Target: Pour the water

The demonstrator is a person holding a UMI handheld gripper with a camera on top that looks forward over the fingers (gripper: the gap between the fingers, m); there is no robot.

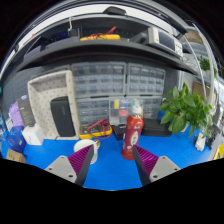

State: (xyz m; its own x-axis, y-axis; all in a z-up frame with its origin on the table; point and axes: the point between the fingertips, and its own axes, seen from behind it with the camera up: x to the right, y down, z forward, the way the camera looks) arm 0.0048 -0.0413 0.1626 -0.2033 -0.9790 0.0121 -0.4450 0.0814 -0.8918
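Fingers: I see the gripper (pixel 113 165) released, holding nothing.
Bottle: the bottle (pixel 131 135) stands upright just ahead, nearer my right finger.
Table: blue table (pixel 110 175).

Gripper (pixel 111 166) fingers spread open over the blue table (pixel 110 170), nothing between them. Red bottle (pixel 131 136) stands just ahead, white cup (pixel 83 148) off left, green plant (pixel 186 108) right.

The gripper (pixel 111 164) points straight ahead. Its two fingers (pixel 78 166) are spread wide apart. Each finger has a purple pad (pixel 146 160) and nothing sits between them.
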